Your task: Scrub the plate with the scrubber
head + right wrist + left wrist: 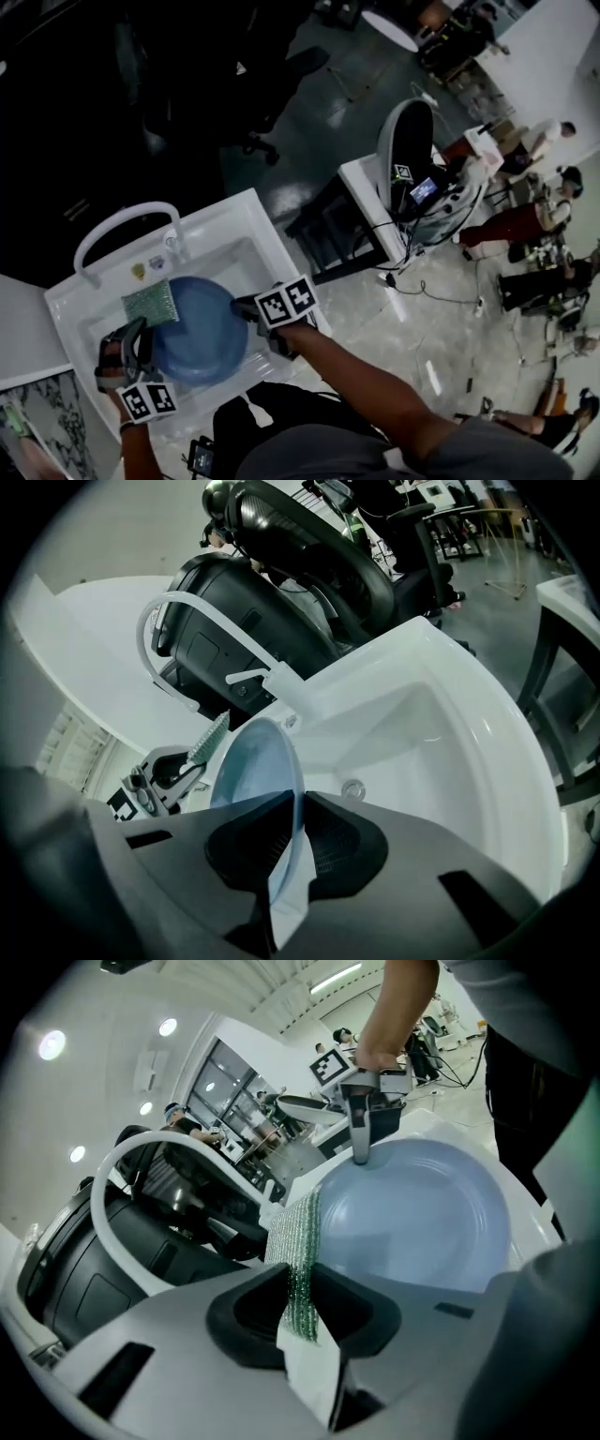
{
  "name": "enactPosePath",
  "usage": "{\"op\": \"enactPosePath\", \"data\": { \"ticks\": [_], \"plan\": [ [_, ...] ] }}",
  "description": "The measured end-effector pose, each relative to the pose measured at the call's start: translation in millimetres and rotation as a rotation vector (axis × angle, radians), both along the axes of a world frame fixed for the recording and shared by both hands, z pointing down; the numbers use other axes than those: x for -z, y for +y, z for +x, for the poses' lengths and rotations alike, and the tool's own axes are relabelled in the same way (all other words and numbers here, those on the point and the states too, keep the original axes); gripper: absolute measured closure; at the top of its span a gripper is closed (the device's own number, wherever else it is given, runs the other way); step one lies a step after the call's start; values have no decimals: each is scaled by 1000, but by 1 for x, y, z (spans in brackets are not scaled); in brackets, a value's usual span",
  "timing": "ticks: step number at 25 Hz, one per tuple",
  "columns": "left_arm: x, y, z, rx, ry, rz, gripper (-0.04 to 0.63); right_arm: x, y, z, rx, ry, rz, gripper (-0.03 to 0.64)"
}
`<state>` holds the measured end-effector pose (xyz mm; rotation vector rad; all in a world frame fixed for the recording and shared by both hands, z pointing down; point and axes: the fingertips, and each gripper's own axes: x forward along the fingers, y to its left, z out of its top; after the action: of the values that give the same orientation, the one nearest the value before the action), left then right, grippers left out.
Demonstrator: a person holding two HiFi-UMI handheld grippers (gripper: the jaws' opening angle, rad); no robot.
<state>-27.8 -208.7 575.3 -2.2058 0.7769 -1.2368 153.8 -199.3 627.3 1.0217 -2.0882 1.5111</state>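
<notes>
Head view: the blue plate [202, 337] lies in the white sink [253, 225] at lower left of the frame. The green scrubber [150, 302] sits at the plate's upper-left rim, held by the left gripper [131, 342]. The right gripper [251, 309] bites the plate's right edge. Two small stickers [147, 267] on the sink's rim are too small to read.

Left gripper view: the left gripper [302, 1307] is clamped on the scrubber [292, 1232], seen edge-on, its long axis running straight ahead from the jaws. The plate [422, 1213] spreads to the right of it, with the right gripper [361, 1143] at its far rim. The scrubbing hand is thus the nearer, and the pad probably needs to swing rightward onto the plate's face.

Right gripper view: the right gripper [292, 841] is closed on the plate's [253, 761] thin rim, the plate tilted up over the sink [450, 724]. The scrubber [208, 735] shows beyond the plate's left edge. No readable writing here.
</notes>
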Motion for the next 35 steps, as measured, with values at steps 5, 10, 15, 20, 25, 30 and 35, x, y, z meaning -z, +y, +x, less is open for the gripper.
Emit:
{"op": "enactPosePath", "data": {
  "ticks": [5,10,15,20,25,30,35],
  "plan": [
    [1,24,62,-139,-29,3,511,13,9,11,-16,-24,-7,561],
    [-8,50,102,-307,-108,-20,511,21,11,12,-49,-75,-10,563],
    [-14,78,109,-373,-147,-83,509,25,9,13,-71,-106,-2,561],
    [-18,110,112,-428,-172,-128,509,28,11,29,-80,-90,5,558],
    [-30,120,88,-413,-209,-132,509,25,6,42,-90,-57,17,558],
    [-30,97,47,-283,-229,-125,509,21,10,30,-49,-48,11,558],
    [-18,65,38,-218,-209,-80,509,18,23,0,2,-80,-10,558]
  ]
}}
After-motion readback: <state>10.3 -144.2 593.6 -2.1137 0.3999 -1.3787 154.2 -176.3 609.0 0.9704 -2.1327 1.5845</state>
